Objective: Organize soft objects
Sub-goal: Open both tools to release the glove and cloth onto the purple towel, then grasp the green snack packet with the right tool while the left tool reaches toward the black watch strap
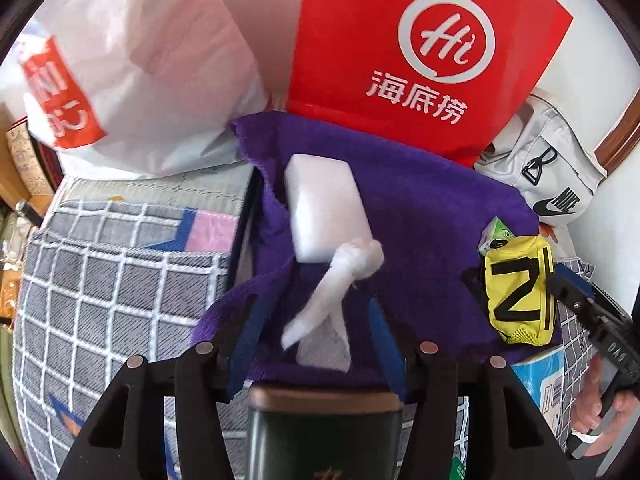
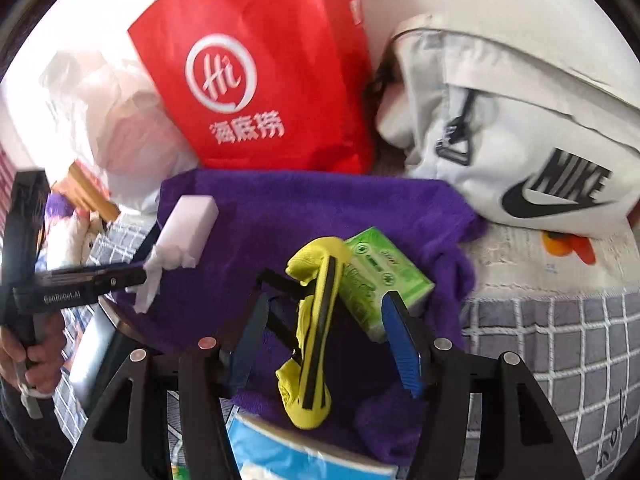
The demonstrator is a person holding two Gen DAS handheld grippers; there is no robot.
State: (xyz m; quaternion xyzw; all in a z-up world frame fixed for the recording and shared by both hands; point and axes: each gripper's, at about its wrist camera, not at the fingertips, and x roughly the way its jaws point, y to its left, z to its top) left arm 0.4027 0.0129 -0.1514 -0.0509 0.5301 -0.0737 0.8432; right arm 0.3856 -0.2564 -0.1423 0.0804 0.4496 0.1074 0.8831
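A red paper bag point(image 2: 260, 80) with a white "Hi" logo stands upright against the wall. Beside it slumps a white Nike backpack point(image 2: 520, 128); on its other side sits a white plastic bag point(image 1: 140, 80) with an orange label. A grey checked blanket point(image 1: 104, 280) covers the bed.

Towel point(image 1: 420, 216): solid purple. Sponge block point(image 1: 326, 208): white. Knotted rag point(image 1: 340, 276): white. Pouch point(image 1: 520, 288): yellow with black lettering. Small box point(image 2: 380, 272): green — pale print. Paper bag point(image 1: 420, 52): red, white logo. Backpack point(image 2: 520, 120): white, black logo. Blanket point(image 1: 100, 280): grey — white grid.
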